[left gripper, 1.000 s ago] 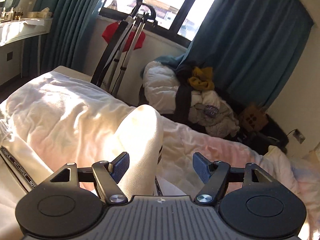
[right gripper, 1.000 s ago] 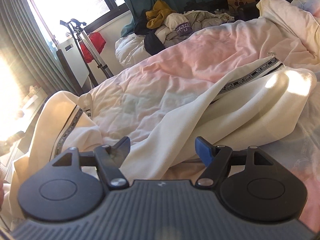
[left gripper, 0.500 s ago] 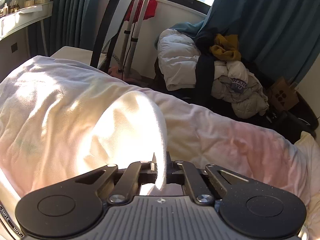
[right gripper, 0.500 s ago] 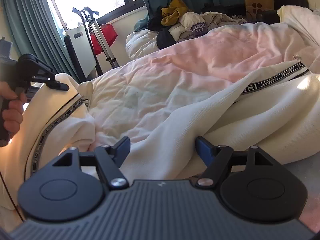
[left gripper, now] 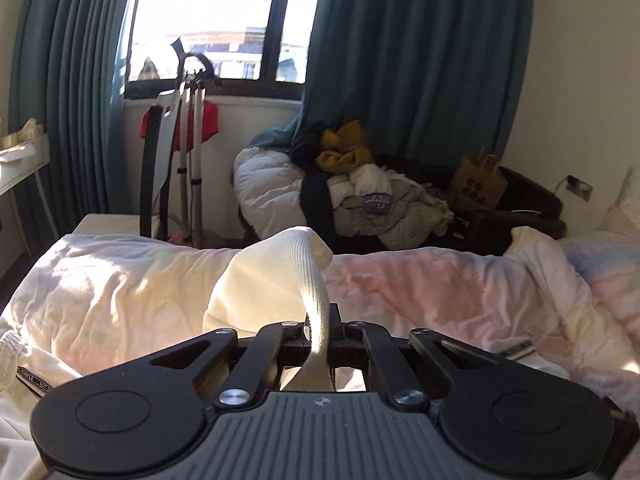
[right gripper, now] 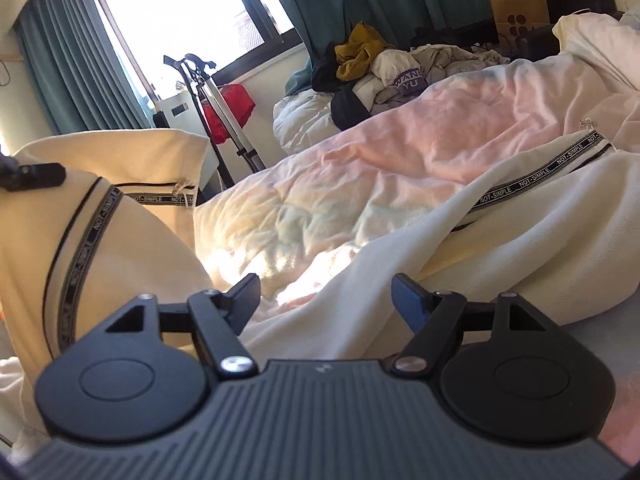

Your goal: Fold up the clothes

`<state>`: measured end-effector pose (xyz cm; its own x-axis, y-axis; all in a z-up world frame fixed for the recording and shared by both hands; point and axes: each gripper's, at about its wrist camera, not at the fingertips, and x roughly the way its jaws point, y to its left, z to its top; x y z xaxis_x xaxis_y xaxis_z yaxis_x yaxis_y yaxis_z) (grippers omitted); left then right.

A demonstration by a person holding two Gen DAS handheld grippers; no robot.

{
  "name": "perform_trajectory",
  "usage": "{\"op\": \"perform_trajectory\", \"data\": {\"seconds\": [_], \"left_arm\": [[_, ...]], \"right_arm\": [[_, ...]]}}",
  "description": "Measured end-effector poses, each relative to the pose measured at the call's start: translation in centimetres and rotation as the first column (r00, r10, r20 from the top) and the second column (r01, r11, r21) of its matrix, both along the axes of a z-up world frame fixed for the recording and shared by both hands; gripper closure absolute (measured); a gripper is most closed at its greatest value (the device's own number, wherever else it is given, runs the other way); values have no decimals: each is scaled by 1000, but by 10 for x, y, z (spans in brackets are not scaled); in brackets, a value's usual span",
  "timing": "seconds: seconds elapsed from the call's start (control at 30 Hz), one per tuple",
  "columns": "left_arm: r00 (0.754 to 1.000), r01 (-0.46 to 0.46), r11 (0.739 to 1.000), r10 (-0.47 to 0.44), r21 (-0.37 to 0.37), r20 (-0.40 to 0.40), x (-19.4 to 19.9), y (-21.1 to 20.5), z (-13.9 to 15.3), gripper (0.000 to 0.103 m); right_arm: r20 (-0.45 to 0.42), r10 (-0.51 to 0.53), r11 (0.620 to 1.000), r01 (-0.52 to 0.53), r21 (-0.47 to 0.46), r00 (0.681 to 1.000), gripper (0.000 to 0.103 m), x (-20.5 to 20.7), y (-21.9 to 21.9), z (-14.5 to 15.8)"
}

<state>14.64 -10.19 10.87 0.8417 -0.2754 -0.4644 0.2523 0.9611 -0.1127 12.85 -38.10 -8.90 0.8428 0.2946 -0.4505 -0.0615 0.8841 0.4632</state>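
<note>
Our left gripper [left gripper: 318, 332] pinches a ribbed edge of the cream garment [right gripper: 520, 240], which lies sprawled on the bed [right gripper: 400, 140]; our right gripper [right gripper: 325, 294] hangs open over it. It looks soft, floppy and thick, so we'd take hold of it at the taped hem.

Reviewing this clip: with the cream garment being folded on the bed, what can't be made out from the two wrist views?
- Left wrist view: the left gripper body hides the cream ribbed garment below the pinch.
- Right wrist view: the garment's near edge lies behind the open right gripper; the frame's left edge cuts off the lifted part.
- Garment type: unclear, too bunched.
- Window: overexposed, outside unreadable.
</note>
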Motion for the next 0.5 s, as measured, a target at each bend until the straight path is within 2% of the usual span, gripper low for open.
{"op": "perform_trajectory", "data": {"seconds": [0.07,0.17,0.23,0.33,0.5], "left_arm": [[999,48,999,-47,-20,21,-36,-1,-6,101],[999,37,998,-36,-51,17,-69,7,-27,101],[999,33,995,-34,-91,-4,-82,19,-45,101],[999,52,994,-52,-99,-1,-99,34,-72,100],[998,60,983,-65,-172,-21,-107,58,-112,100]], "right_arm": [[4,11,998,-12,56,1000,28,-10,-7,6],[-4,32,988,-31,148,999,28,-21,-13,16],[1,39,978,-38,204,999,28,-29,-13,22],[9,50,965,-50,258,999,28,-43,-12,30],[12,110,924,-107,367,994,28,-49,-11,33]]}}
